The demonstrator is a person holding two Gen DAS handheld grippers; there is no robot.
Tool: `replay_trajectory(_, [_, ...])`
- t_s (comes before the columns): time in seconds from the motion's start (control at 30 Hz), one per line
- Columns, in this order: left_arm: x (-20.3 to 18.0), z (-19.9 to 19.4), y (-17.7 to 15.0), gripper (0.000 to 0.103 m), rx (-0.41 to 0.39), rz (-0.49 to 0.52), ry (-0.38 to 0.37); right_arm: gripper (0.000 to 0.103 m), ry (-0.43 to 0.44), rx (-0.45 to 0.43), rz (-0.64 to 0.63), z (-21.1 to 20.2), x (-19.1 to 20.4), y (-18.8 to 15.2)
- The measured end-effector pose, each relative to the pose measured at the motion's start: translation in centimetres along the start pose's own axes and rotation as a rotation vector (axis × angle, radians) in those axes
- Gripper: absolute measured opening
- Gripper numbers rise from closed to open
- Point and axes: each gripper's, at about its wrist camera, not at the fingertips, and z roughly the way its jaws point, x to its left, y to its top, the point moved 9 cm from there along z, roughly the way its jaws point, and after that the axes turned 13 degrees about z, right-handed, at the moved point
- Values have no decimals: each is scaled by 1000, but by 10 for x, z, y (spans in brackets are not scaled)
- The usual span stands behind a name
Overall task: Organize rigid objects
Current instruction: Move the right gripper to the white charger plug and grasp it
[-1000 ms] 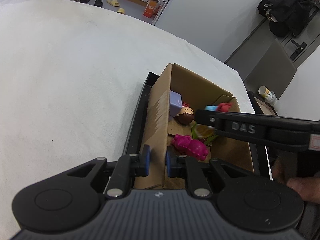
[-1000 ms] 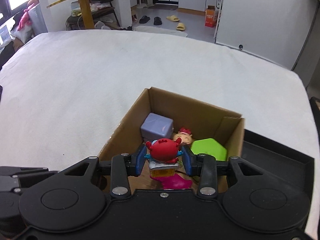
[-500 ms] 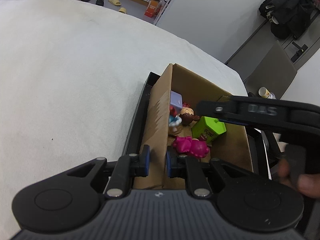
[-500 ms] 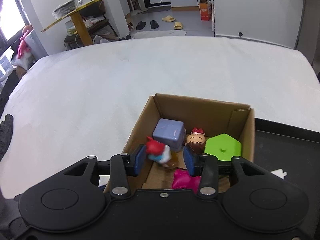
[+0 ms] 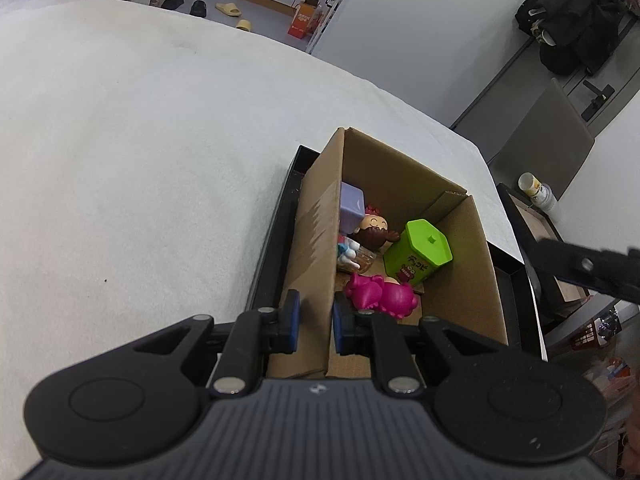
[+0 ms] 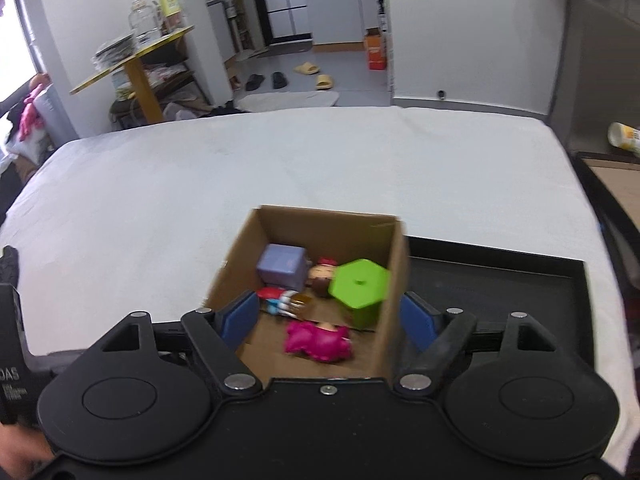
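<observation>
- Box (image 5: 452, 276) of cardboard stands in a black tray (image 6: 492, 280) on the white-covered table (image 5: 140, 140); inside lie a lilac cube (image 6: 282, 266), a green hexagonal tub (image 6: 360, 286), a brown-haired doll head (image 5: 374, 230), a pink figure (image 6: 316, 340) and a red-and-white figure (image 6: 280, 300) on its side against the left wall
- Left gripper (image 5: 314, 320) is clenched on the near part of the box's left wall, one pad outside and one inside; best to keep that pinch firm and unmoving so the light box cannot slide or tip in the tray
- Right gripper (image 6: 328, 320) has its jaws opening wide above the box with nothing between the pads; the red-and-white figure lies free on the box floor, so the step in hand looks like a release and retreat
- Advice for the retreat: lift straight up and clear of the rim before swinging sideways, since the right pad sits close to the box's right wall and could drag it
- Toys are hard and light and may roll; the green tub leans on the pink figure, so a knock to the box could shift them
- No loose toy shows on the table in either view, so whether more remains to be sorted cannot be told from here
</observation>
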Motion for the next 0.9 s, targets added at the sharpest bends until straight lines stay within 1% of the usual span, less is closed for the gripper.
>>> replay_trajectory(0.27, [-2,0,0,15,-5,18,4,80,-59,-8,15,-12,-39,-6])
replay_trajectory(0.5, [-5,0,1,15,-5,27,10,80,-102,0,36,-8,-66,-15])
replay_trajectory(0.73, [-4,0,2,15,1,23,9,80,-109,16,33,7,-83,-25])
replay_trajectory(0.9, [-2,2,1,15,5,20,16,80,-74,19,21,18,-87,-31])
